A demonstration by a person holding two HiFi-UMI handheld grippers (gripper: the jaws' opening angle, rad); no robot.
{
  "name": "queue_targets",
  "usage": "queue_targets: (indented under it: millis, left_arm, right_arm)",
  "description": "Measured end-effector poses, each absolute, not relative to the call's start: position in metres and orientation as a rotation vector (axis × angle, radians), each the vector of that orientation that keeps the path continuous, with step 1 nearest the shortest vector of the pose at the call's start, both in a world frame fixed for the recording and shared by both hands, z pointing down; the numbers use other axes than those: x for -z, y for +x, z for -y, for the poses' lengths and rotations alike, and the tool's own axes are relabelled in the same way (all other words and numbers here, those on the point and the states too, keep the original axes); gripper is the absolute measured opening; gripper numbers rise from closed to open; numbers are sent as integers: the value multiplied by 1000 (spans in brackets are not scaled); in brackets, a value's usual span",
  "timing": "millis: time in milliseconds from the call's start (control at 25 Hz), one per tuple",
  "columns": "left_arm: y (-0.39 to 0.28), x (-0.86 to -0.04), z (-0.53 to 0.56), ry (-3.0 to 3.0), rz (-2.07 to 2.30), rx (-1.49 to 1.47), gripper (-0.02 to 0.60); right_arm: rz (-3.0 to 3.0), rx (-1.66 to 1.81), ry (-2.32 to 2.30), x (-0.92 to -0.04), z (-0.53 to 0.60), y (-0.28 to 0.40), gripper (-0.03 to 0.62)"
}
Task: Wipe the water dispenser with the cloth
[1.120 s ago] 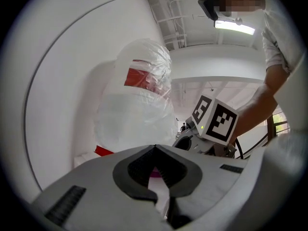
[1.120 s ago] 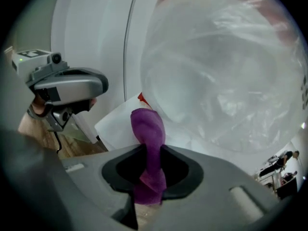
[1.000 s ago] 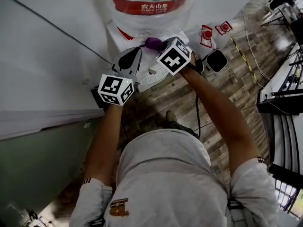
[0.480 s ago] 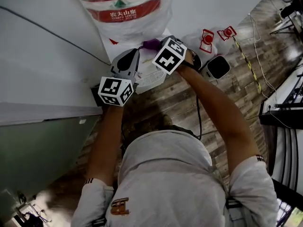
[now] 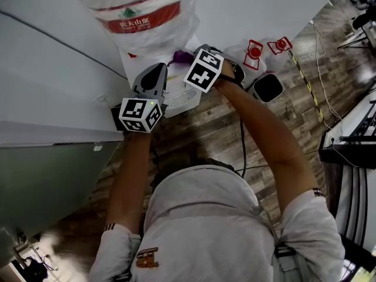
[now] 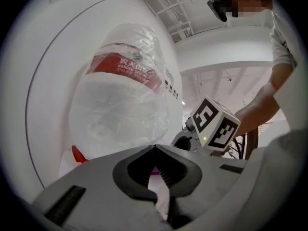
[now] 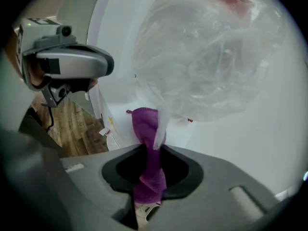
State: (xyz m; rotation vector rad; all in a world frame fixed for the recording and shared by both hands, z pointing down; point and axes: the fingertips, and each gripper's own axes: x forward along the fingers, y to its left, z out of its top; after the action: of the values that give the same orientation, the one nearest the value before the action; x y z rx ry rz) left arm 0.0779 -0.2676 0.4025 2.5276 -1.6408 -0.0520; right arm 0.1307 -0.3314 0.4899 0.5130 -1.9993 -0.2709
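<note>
"Little of the cloth [image 5: 178,56] shows from the head view?"

"Only a purple scrap behind the right gripper [image 7: 153,149], whose jaws pinch it. It is twisted and sits at the white water dispenser [image 7: 118,88], just under the bottle [image 7: 211,57]."

"Left gripper [image 6: 155,148]?"

"Jaws together, empty."

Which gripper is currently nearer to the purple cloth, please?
Right: the right gripper has its fingers closed on the purple cloth, while the left gripper sits just to the cloth's left, not touching it.

Cloth [image 7: 147,143]: purple, bunched upright, pinched between the right gripper's [image 7: 153,153] jaws.
Water dispenser [image 5: 134,65]: white, upright, plastic-wrapped bottle [image 5: 144,16] on top.
</note>
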Motion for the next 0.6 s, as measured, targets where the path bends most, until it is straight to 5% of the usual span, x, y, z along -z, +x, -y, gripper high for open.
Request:
queue_targets:
  millis: [600]
  left_arm:
    - [104, -421, 276, 2578, 1527, 64, -2]
  right_arm:
    - [1923, 389, 467, -503, 368, 151, 92]
